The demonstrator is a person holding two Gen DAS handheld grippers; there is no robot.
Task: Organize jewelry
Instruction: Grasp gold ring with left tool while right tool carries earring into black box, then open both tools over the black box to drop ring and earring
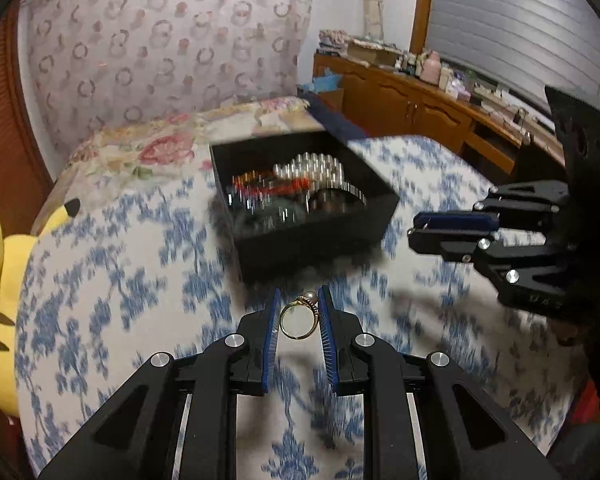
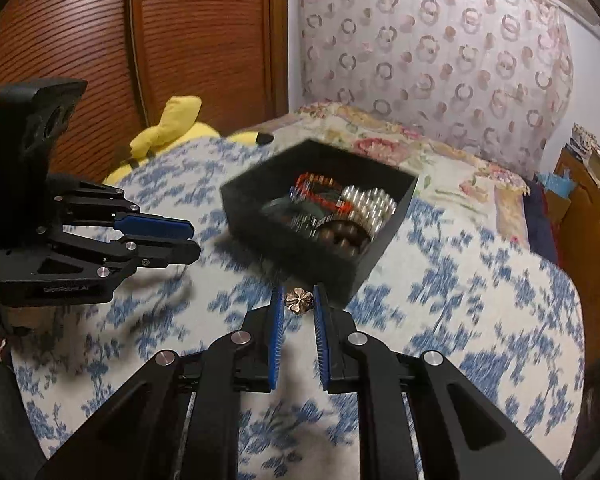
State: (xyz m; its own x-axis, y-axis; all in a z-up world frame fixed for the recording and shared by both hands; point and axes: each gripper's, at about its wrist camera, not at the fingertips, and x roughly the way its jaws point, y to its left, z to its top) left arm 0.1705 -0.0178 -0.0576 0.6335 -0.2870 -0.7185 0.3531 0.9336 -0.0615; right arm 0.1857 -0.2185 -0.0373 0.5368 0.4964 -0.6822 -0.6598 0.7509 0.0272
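Left wrist view: gold pearl ring (image 1: 299, 317) pinched between left hand-held gripper (image 1: 299, 312) pads.

Both the left claw (image 1: 299, 312) and the right claw (image 2: 297, 306) are matte black linkages with triangular cut-outs, silver round pivot screws, and ribbed blue pads (image 1: 270, 344) lining their fingers.

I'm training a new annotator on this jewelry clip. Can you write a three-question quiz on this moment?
1. True or false: the left gripper holds a gold ring.
2. What does the right gripper hold? A) a flower-shaped piece B) a bracelet C) nothing
3. Fill in: the black box sits on a blue-and-white ____.

Key: 1 true; 2 A; 3 bedspread.
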